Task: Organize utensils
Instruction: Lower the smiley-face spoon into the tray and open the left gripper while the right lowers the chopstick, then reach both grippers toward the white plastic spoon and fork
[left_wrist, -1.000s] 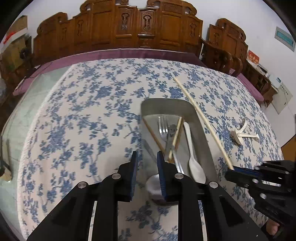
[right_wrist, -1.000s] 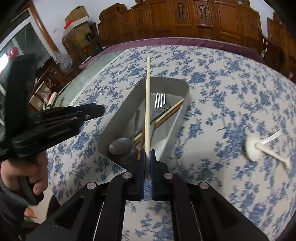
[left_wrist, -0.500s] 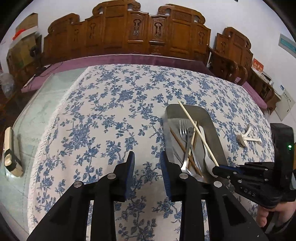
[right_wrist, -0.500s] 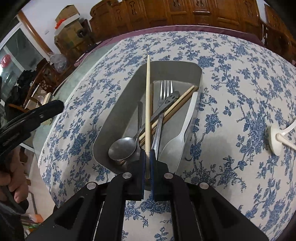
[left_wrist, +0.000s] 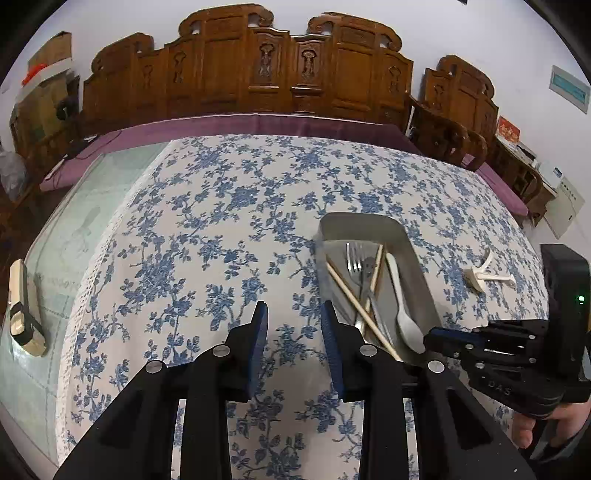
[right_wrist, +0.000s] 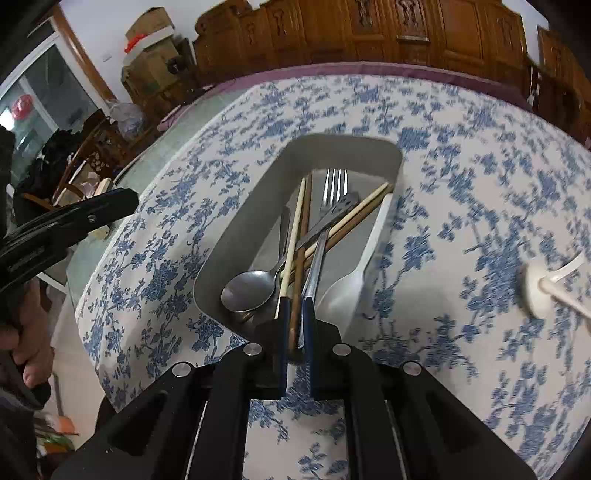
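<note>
A grey tray (left_wrist: 413, 243) (right_wrist: 243, 221) on the floral tablecloth holds a fork (right_wrist: 332, 188), a metal spoon (right_wrist: 247, 288), a white plastic spoon (right_wrist: 347, 288) (left_wrist: 400, 295) and several chopsticks. A pale chopstick (right_wrist: 293, 236) (left_wrist: 354, 299) lies in the tray. My right gripper (right_wrist: 294, 310) (left_wrist: 432, 338) is at the tray's near end, its jaws slightly apart around the chopstick ends, gripping nothing. My left gripper (left_wrist: 293, 317) is open and empty above the cloth, left of the tray.
A white plastic stand (left_wrist: 480, 275) (right_wrist: 543, 291) lies on the cloth right of the tray. A small cream device (left_wrist: 22, 314) sits on the glass table edge at left. Carved wooden chairs (left_wrist: 258, 74) line the far side.
My right gripper lowered the pale chopstick into the tray and opened its jaws, letting it go. My left gripper drew back left, away from the tray.
</note>
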